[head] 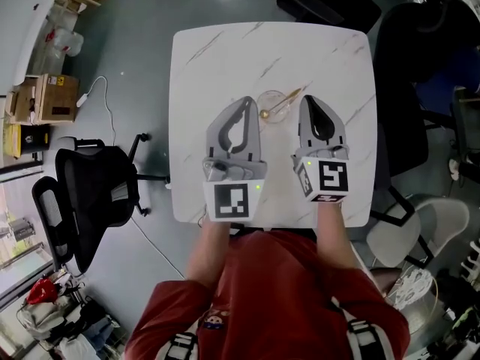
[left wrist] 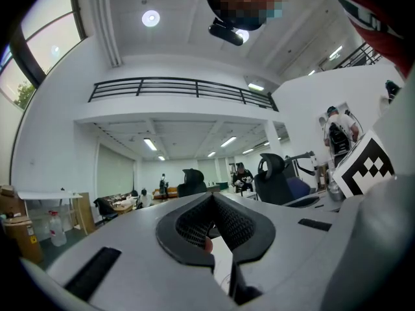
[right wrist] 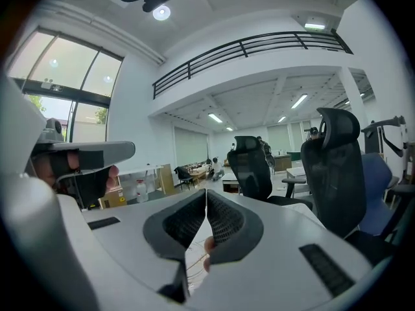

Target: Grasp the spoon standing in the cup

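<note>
Head view, spoon in cup, between closed left gripper, right gripper

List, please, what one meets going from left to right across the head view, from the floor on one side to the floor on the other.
box → black chair → left claw → cup → right claw → dark chair

place: open office | office chairs; mezzanine railing; ceiling strip lights
</note>
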The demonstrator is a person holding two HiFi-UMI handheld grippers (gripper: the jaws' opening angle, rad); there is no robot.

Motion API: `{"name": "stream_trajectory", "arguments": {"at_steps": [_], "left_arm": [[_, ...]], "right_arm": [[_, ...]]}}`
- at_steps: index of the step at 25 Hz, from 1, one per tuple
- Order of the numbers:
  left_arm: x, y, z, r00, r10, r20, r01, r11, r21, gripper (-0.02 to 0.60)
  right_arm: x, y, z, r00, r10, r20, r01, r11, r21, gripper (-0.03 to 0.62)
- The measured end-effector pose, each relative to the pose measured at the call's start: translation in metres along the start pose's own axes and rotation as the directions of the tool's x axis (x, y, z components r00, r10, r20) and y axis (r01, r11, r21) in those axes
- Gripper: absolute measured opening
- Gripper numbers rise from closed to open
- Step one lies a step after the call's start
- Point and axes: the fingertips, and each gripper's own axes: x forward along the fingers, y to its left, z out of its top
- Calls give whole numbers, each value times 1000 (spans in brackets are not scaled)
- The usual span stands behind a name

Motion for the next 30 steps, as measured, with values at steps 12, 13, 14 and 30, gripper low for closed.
{"name": "stream_trajectory", "arguments": {"at_steps": [12, 13, 14, 30], "left_arm": [[7, -6, -30, 998, 0, -68, 1, 1000, 9, 2], [8, -7, -32, 997, -3, -76, 4, 1000, 15, 2], [9, -7, -35, 997, -5, -82, 7, 1000, 22, 2], [17, -10, -57, 991, 18, -130, -16, 1000, 18, 2]], "right_arm": [[19, -9, -44, 996, 11, -83, -5, 997, 72, 20], [21, -10, -48, 996, 16, -92, -8, 997, 82, 31], [22, -10, -52, 995, 20, -100, -11, 996, 93, 42], [46, -18, -93, 980, 70, -185, -39, 985, 167, 89]]}}
